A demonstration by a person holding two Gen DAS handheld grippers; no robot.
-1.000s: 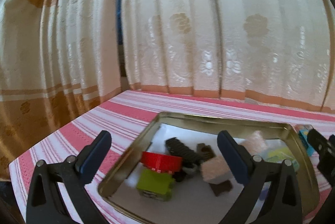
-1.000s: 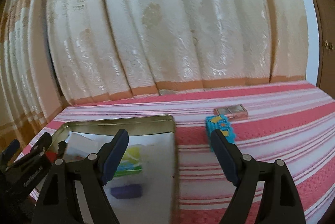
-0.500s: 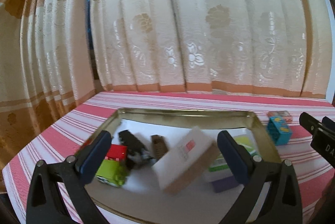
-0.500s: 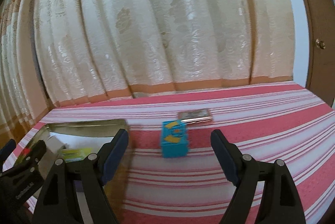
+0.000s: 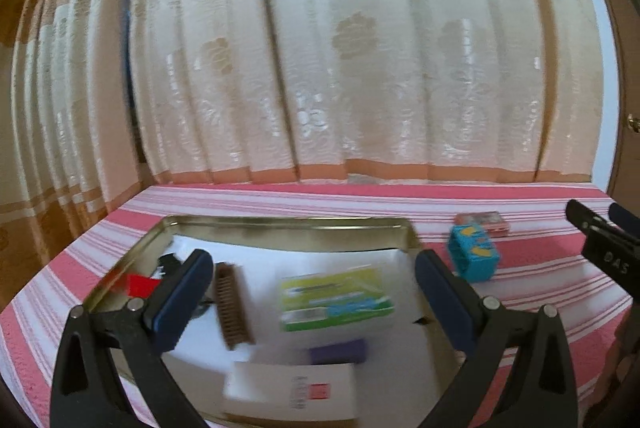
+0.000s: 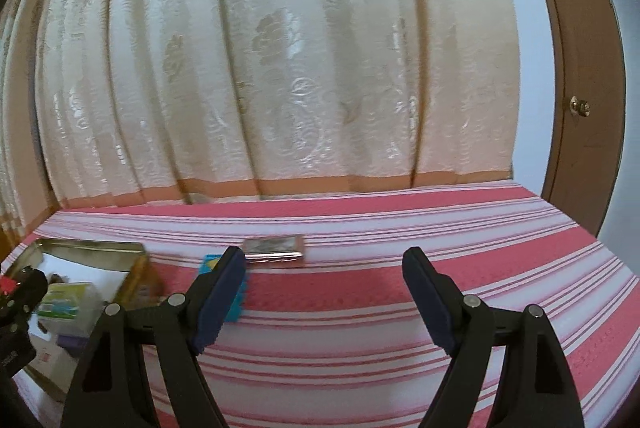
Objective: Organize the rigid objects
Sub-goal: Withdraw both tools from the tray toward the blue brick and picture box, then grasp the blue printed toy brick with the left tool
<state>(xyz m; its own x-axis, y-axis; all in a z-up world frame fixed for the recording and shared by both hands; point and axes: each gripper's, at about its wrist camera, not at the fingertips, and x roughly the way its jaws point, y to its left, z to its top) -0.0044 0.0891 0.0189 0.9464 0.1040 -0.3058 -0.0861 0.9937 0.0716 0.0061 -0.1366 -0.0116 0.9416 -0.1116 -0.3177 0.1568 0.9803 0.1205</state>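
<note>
The left gripper (image 5: pixel 312 288) stands wide open and grips nothing. Its two blue-padded fingers (image 5: pixel 182 292) hang above the metal tray (image 5: pixel 280 228), and the things in the tray show between them without touching the pads. The right gripper (image 6: pixel 324 292) is also wide open and empty; between its fingers there is only the striped cloth (image 6: pixel 440 228). In the left wrist view, the tip of the right gripper shows at the right edge, apart from the tray.

The tray is a shallow, gold-coloured rectangle with a white bottom, and it lies on the pink and white striped cloth. Inside it there is a green and white box (image 5: pixel 336 298) near the middle, lying flat. A brown ridged piece (image 5: pixel 232 306) lies to the left of it. A red block (image 5: pixel 140 284) and a small black piece (image 5: pixel 168 260) are at the left side, partly hidden behind the left finger. A purple block (image 5: pixel 338 350) lies in front of the green box, and a white box with a small red mark (image 5: pixel 292 392) is at the near edge. The picture is blurred there, so the print on these boxes cannot be read.

Outside the tray, just beside its right corner, a blue cube with yellow marks (image 5: pixel 472 256) stands on the cloth. A flat pinkish case (image 5: pixel 484 222) lies a little behind the cube. In the right wrist view the left finger of the right gripper partly covers the cube (image 6: pixel 210 262). A cream curtain (image 5: pixel 360 48) with a flower pattern hangs behind.
</note>
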